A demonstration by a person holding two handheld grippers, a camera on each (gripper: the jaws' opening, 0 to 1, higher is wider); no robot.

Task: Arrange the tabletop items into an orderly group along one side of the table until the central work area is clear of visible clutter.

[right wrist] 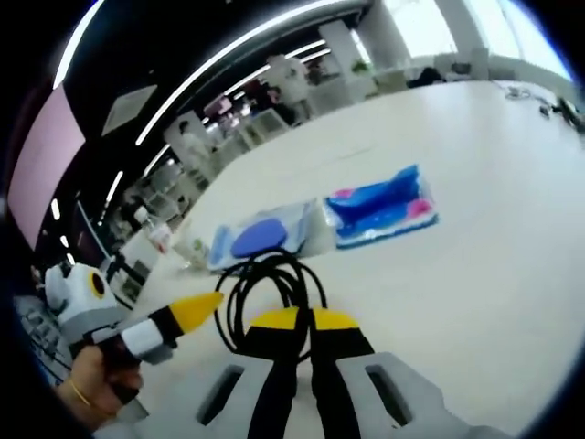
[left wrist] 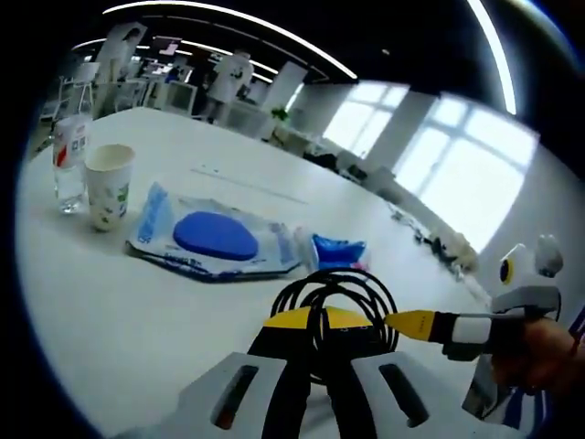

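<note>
- Left gripper (left wrist: 318,322): yellow-tipped fingers closed together, pinching the coiled black cable (left wrist: 334,297) at its near loop.
- Right gripper (right wrist: 302,322): fingers likewise closed, with the same cable (right wrist: 270,293) pinched between the tips; its round, glossy loops lie on the counter just ahead.
- Counter (left wrist: 137,320): smooth, white, matte surface.
- Flat clear plastic pouch (left wrist: 215,240) with a blue oval pad inside lies beyond the cable.
- Crinkled blue packet (left wrist: 336,251) sits just beside the pouch.
- Printed paper cup (left wrist: 110,186) stands upright near the far edge, next to a clear plastic bottle (left wrist: 69,160).
</note>
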